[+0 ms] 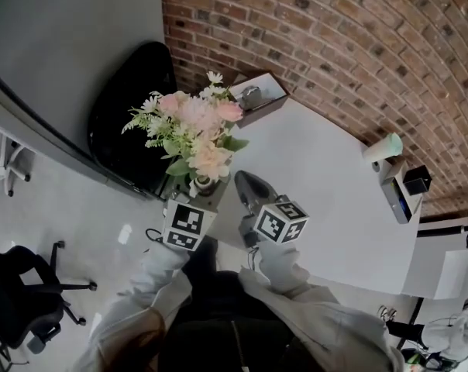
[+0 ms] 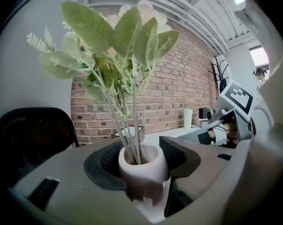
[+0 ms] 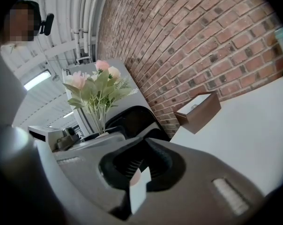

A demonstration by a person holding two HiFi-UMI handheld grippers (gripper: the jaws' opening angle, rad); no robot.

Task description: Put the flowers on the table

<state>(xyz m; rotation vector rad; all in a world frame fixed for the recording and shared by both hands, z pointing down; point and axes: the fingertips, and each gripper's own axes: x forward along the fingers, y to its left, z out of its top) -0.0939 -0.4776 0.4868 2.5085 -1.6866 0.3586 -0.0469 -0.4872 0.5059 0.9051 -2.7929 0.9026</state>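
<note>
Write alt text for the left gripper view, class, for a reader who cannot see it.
The left hand-held gripper clamps a small white vase holding an upright leafy bunch of pale flowers, close to the camera. Behind it are a red brick wall, a black chair at left and a white table at right.

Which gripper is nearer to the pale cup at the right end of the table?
Right. The right gripper, shut and empty, hovers at the table's near edge, with the cup off to its right. The left gripper, holding the flower vase, is farther left.
</note>
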